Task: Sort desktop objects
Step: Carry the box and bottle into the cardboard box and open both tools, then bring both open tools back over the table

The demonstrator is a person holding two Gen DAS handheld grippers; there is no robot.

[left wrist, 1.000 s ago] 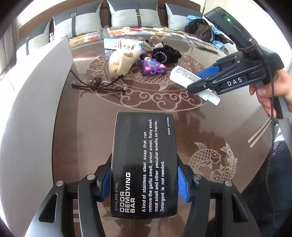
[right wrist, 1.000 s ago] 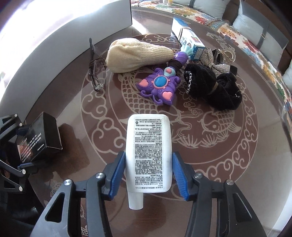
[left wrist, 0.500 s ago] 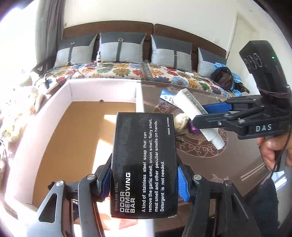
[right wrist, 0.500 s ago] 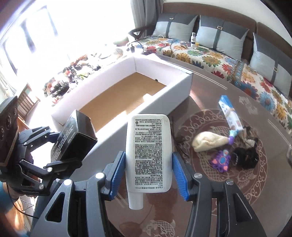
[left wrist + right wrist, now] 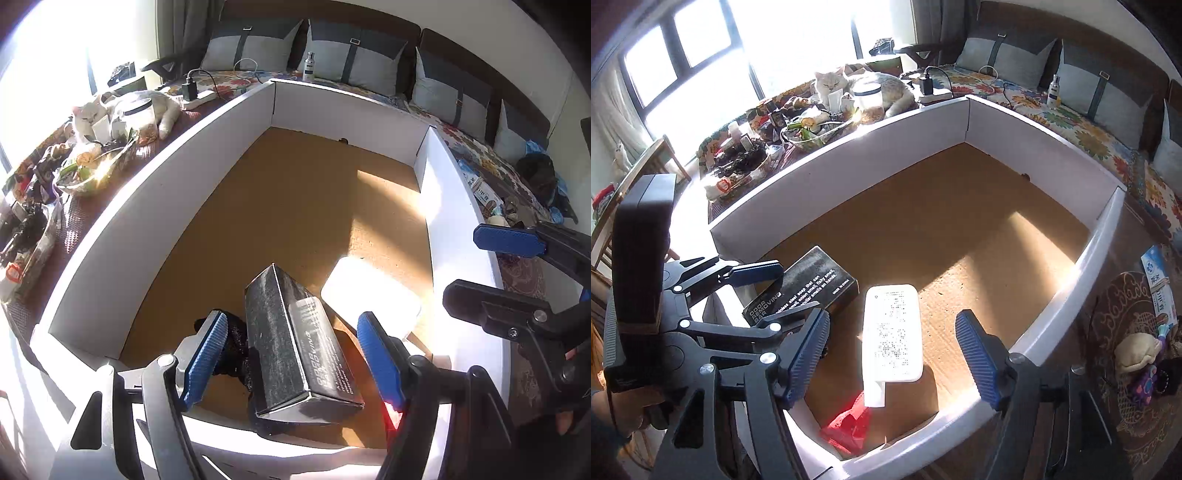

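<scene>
A large white-walled box (image 5: 110, 236) with a brown floor fills both views (image 5: 1067, 295). My left gripper (image 5: 291, 362) is open over its near end; the black odor-removing-bar box (image 5: 295, 354) sits tilted between the fingers, free of the pads, also shown in the right wrist view (image 5: 801, 291). My right gripper (image 5: 892, 354) is open above the box; the white tube (image 5: 892, 332) lies between its fingers, loose, and shows as a bright white shape in the left wrist view (image 5: 371, 295). A black item (image 5: 231, 350) and a red item (image 5: 849, 424) lie on the box floor.
On the brown table right of the box lie a cream pouch (image 5: 1136, 354), a purple butterfly toy (image 5: 1145, 384) and a blue-white carton (image 5: 1160, 284). Beyond the box's left wall are cluttered dishes (image 5: 92, 166), a cat (image 5: 849, 85) and a sofa with cushions (image 5: 362, 62).
Both grippers moved over the white box and opened. The black box and the white tube were let go and now lie inside the box.
</scene>
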